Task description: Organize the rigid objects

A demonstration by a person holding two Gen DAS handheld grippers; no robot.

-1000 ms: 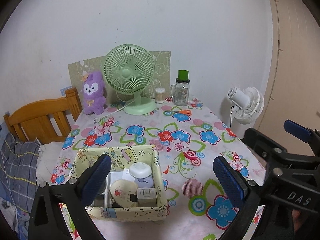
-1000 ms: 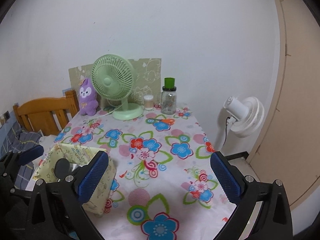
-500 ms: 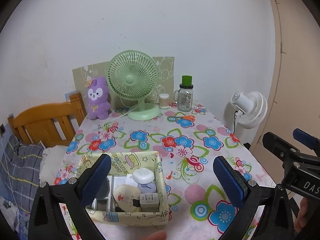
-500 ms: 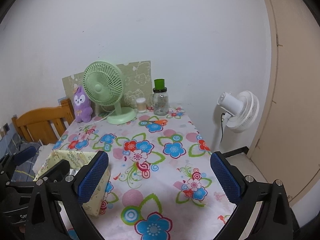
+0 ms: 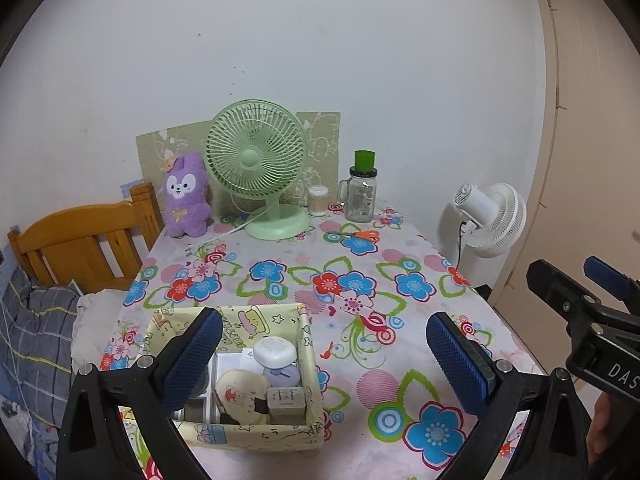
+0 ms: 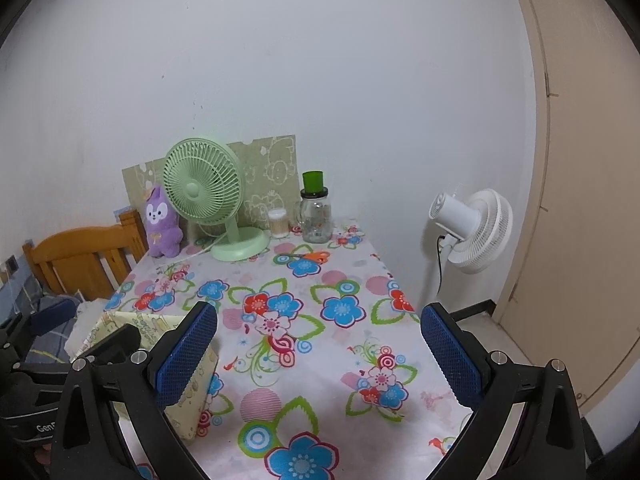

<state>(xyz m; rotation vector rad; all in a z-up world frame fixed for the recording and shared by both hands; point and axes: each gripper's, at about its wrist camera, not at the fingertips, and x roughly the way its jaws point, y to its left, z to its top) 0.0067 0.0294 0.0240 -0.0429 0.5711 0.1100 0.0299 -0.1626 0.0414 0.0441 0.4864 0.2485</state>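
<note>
Left wrist view — flowered tablecloth [image 5: 360, 280] against a white wall [image 5: 320, 40]; both grippers' jaws apart, empty.

A matt floral cloth [image 5: 360, 280] covers the tabletop. Behind the pale-yellow printed fabric basket [image 5: 304, 344] stand a smooth green plastic fan [image 5: 256, 160], a fuzzy purple plush rabbit [image 5: 186, 196] and a clear glass jar [image 5: 360, 198].

Yellow fabric box [image 5: 308, 344] upright on floral cloth, packed with small items [image 5: 276, 354].
</note>
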